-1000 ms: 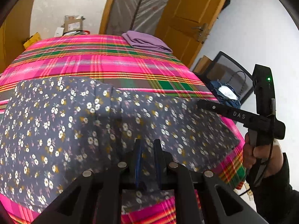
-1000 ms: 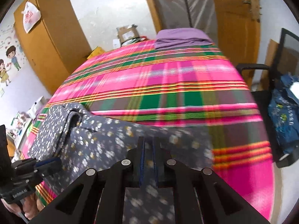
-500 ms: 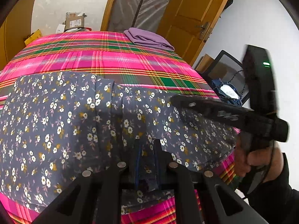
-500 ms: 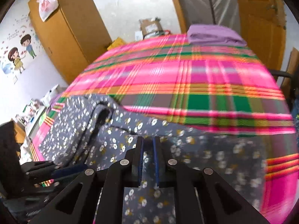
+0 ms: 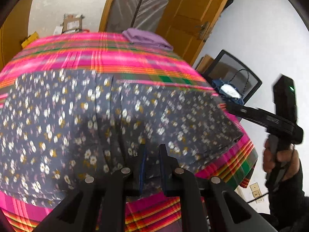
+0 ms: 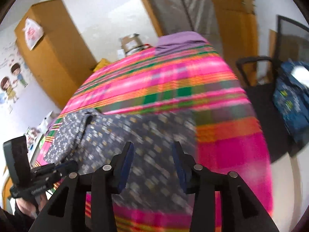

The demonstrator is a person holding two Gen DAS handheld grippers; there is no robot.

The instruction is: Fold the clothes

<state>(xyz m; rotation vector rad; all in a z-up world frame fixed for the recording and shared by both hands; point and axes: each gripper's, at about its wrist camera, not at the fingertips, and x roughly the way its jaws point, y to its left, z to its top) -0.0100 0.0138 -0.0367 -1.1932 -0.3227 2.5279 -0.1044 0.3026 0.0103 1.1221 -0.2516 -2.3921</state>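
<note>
Right tool (image 6: 152, 154) off garment (image 6: 139, 135) edge, agape

I'm in a home bedroom: a bed (image 6: 222, 81) under a pink plaid blanket, a wooden wardrobe (image 6: 54, 58), cartoon wall stickers (image 6: 11, 85).

White walls all round — a tall yellow-brown wooden wardrobe (image 6: 48, 58) stands far left, a matching wooden door (image 5: 193, 19) far right, a black mesh-backed chair (image 5: 237, 77) near it.

Motion blur smears the floral garment (image 6: 139, 135) and plaid bed cover (image 6: 173, 85); the left claw (image 5: 151, 154) hides the garment's near hem.
</note>
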